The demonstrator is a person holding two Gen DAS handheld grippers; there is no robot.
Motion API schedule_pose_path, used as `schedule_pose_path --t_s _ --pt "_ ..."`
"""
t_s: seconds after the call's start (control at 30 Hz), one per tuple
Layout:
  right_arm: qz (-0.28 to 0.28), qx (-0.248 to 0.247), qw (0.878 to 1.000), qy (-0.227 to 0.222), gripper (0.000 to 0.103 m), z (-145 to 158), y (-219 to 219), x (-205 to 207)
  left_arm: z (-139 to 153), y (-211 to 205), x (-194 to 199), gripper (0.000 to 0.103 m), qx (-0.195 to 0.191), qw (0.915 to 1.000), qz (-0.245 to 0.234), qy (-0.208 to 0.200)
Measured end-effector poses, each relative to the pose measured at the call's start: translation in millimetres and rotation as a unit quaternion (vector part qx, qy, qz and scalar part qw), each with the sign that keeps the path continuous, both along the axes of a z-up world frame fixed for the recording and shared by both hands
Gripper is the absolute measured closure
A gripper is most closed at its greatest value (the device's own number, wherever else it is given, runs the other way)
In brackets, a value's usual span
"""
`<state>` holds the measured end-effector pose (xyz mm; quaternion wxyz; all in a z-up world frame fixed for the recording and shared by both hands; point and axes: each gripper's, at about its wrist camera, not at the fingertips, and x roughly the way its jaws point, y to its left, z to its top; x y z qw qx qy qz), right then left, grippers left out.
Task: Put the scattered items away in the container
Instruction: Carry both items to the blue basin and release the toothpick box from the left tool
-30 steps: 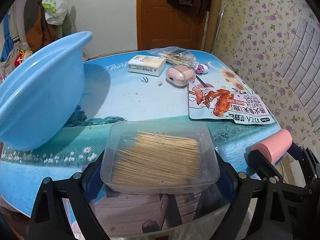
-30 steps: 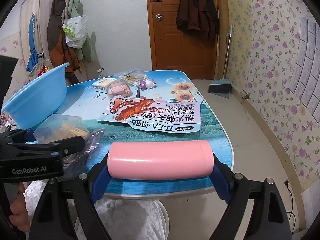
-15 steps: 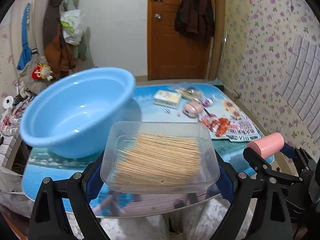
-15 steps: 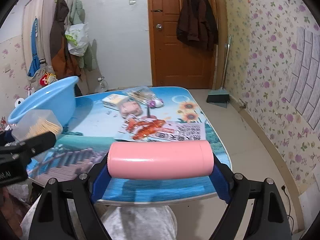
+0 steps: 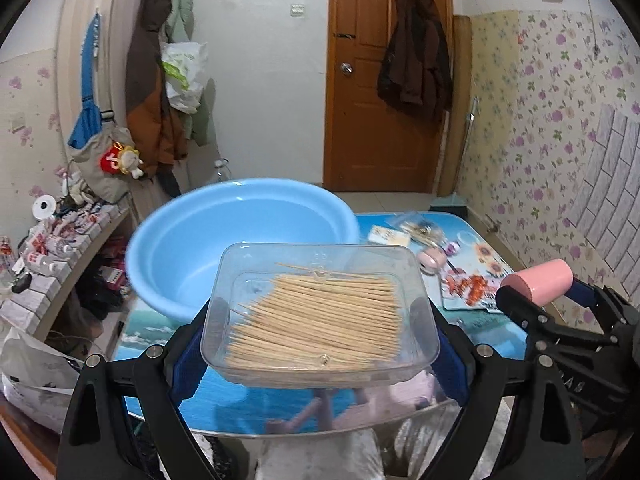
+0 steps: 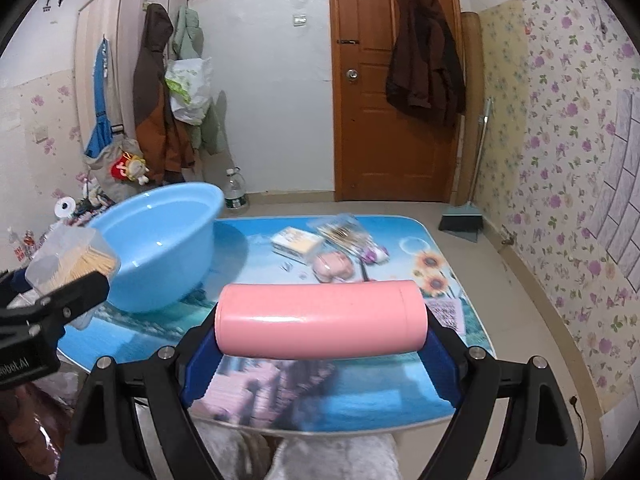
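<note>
My left gripper (image 5: 316, 356) is shut on a clear plastic box of toothpicks (image 5: 318, 312) and holds it in the air, just in front of the empty light blue basin (image 5: 240, 236). My right gripper (image 6: 320, 356) is shut on a pink cylinder (image 6: 320, 322), held lying across the fingers above the table's near edge. The pink cylinder (image 5: 538, 286) also shows at the right of the left wrist view. The basin (image 6: 160, 240) stands on the table's left side in the right wrist view, with the toothpick box (image 6: 72, 258) beside its left rim.
On the table (image 6: 256, 248) beyond the basin lie a white packet (image 6: 298, 244), a clear bag of sticks (image 6: 344, 232), a pink case (image 6: 332, 266), a small purple item (image 6: 376, 254) and a snack bag (image 5: 472, 292). A shelf with clutter (image 5: 52, 248) stands at the left.
Both grippers have risen and pulled back from the table with their loads. The basin's inside has come into view, and the toothpick box is now higher, near its front rim.
</note>
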<state>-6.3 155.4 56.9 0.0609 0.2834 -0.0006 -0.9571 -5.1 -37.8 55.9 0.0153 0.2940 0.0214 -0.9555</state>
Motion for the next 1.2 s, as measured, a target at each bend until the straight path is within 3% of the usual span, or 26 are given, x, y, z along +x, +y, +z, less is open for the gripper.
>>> schedule_pose_path --t_s 0.43,0.8,1.2 --pt "0.055 -0.015 0.998 0.023 0.015 42.1 -56.9 -11.7 29.8 -59.0 3.9 0.01 0.011 0.9983 0.049 0.03" --pt "0.076 -0.022 0.997 0.025 0.015 50.7 -79.0 -24.6 35.7 -91.7 -4.6 0.01 0.005 0.9956 0.088 0.032" --pt "0.114 -0.018 0.993 0.022 0.015 46.0 -116.3 -44.4 22.6 -120.3 -26.8 0.01 0.005 0.994 0.108 0.013"
